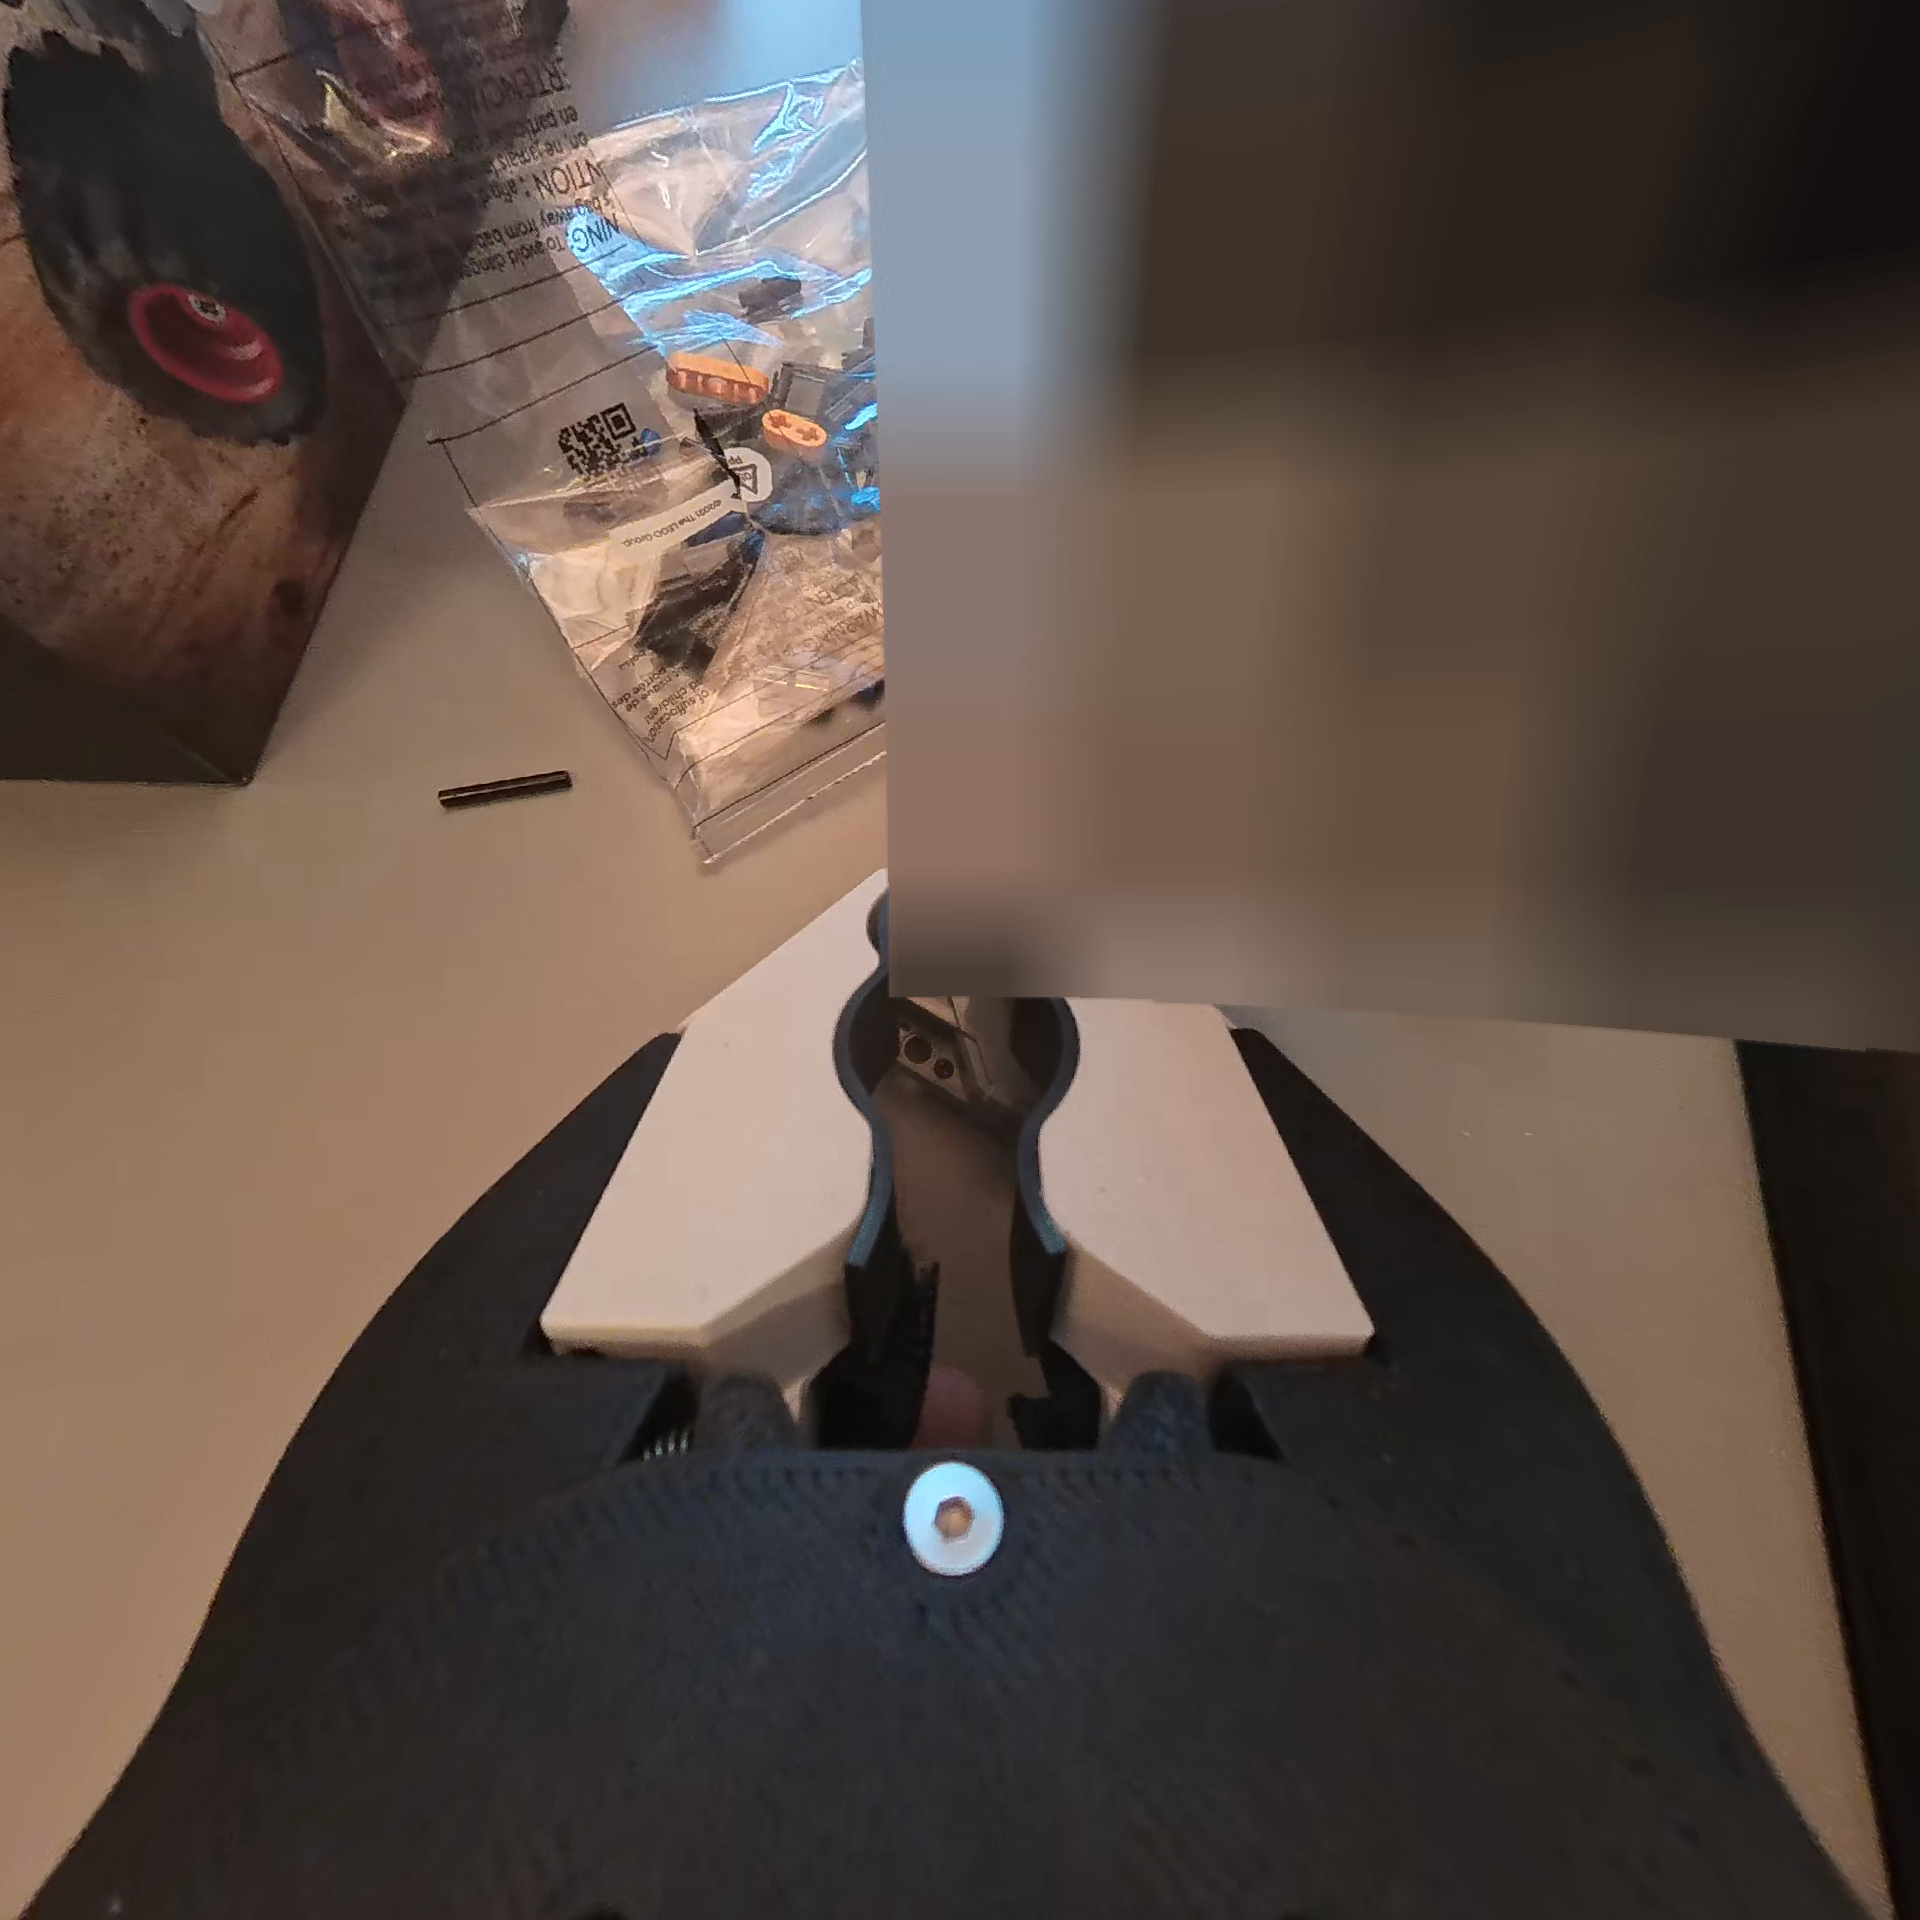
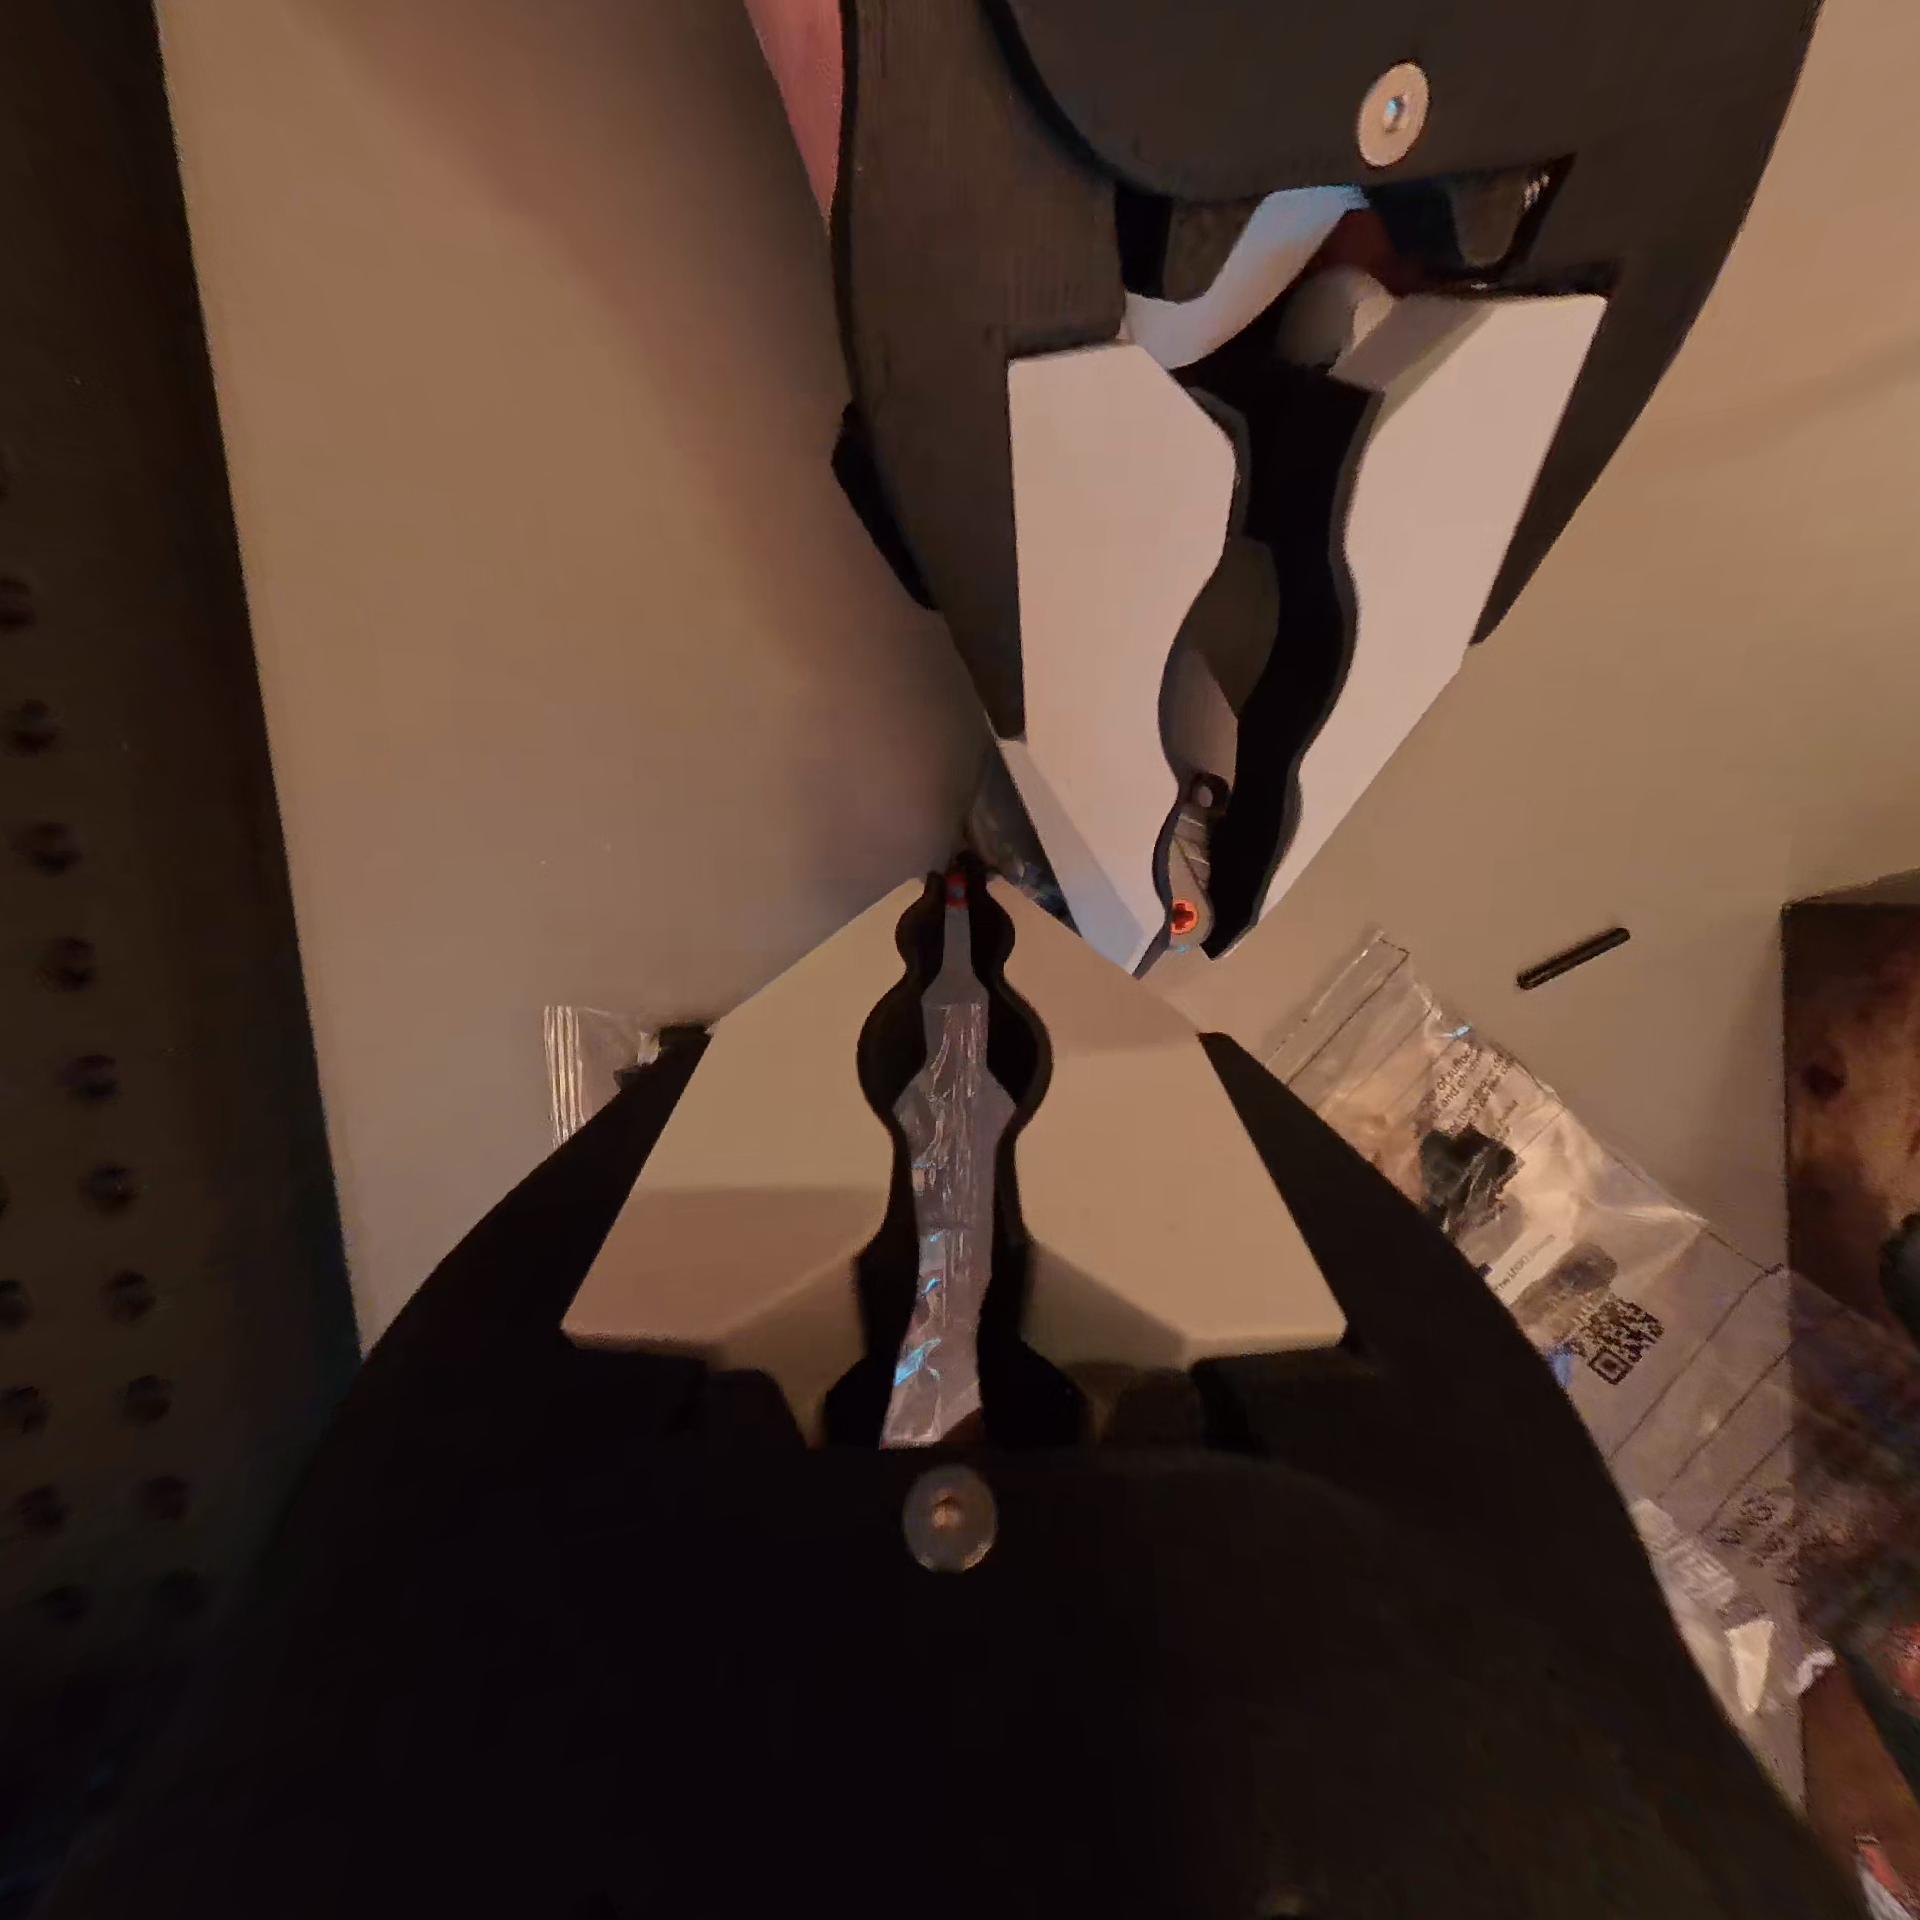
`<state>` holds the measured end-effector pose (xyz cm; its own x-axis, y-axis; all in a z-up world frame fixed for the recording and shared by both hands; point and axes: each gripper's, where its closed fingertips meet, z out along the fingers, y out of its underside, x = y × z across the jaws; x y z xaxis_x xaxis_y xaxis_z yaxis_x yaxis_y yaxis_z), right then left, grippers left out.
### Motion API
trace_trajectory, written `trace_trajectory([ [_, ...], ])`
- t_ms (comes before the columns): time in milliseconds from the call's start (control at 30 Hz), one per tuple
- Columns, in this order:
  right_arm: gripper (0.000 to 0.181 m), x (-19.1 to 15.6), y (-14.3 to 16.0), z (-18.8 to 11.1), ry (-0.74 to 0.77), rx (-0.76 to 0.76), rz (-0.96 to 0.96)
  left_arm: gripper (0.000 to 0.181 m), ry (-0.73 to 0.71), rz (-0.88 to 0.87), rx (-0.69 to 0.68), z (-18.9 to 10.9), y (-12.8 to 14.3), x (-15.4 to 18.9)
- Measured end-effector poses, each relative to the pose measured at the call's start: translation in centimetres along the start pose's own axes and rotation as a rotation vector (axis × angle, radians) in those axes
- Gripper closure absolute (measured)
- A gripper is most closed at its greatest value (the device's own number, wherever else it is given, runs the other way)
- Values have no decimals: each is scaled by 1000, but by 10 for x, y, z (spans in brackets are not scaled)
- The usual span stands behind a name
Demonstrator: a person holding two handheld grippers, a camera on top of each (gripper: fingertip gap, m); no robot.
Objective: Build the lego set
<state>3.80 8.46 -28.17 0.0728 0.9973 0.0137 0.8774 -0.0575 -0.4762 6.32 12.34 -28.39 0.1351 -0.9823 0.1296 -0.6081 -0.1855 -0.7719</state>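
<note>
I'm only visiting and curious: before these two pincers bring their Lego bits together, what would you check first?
1. Left gripper grips the grey piece: ok.
2. Right gripper pinches the small red piece: ok.
3. The two pieces are lined up: cannot tell, the tips are near but the mating ends are hidden.
4. Space beneath the tips is free: not ok, the parts bag reaches under the right gripper.
5. Loose black axle is out of the way: ok.

A clear plastic bag of LEGO parts point(image 1: 717, 499) lies crumpled on the pale table beside the set's box point(image 1: 156, 416), holding orange, black and blue pieces. One loose black axle point(image 1: 505, 790) lies flat just before the box corner.
</note>
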Motion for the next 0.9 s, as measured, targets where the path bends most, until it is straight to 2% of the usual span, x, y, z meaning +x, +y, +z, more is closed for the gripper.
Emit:
trace_trajectory([
  [100, 173, -2, -6, -6, 28, 81, 31, 167, 2, 3, 0, 0, 0, 1],
  [167, 163, -1, -12, -13, 48, 156, 79, 167, 1, 4, 0, 0, 0, 1],
  [233, 178, 2, -6, -16, 72, 170, 141, 167, 2, 2, 1, 0, 0, 1],
  [300, 181, 3, -4, -17, 64, 215, 218, 167, 3, 0, 1, 0, 0, 1],
  [500, 181, -2, -6, -4, 52, 234, 245, 167, 3, -2, 1, 0, 0, 1],
  [900, 181, 1, -4, 0, 75, 247, 215, 166, 10, -5, 0, 0, 0, 1],
])
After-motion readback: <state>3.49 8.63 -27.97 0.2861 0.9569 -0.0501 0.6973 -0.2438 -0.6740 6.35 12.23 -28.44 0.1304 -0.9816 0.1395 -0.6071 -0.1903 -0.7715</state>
